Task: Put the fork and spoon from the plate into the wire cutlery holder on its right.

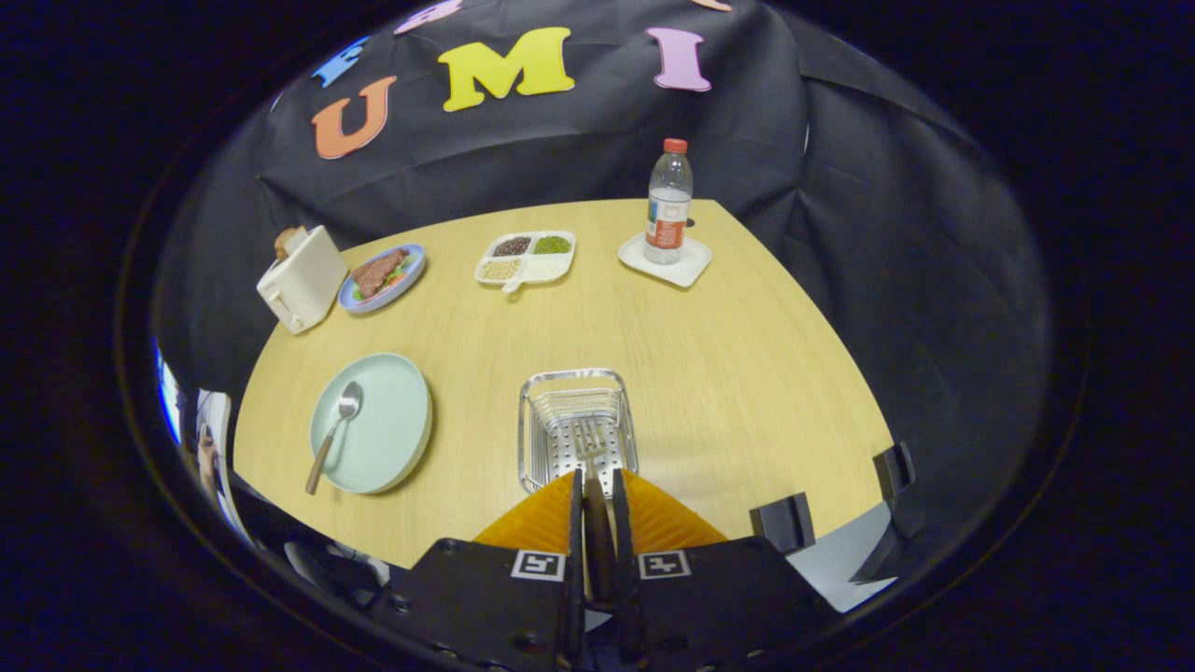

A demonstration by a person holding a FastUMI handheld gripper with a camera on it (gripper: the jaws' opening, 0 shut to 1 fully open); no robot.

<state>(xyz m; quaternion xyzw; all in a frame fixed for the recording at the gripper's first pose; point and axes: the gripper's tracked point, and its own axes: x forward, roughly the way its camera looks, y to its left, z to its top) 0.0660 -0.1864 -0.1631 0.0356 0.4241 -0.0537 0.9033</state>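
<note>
Two gripper fingers clamp fork over wire cutlery holder

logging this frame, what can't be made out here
- Fork handle: mostly hidden between the closed fingers of the gripper.
- Whether the tines touch the wire cutlery holder: cannot tell.
- Spoon on the plate: too small for detail.
- Toaster: its far side is hidden.
</note>
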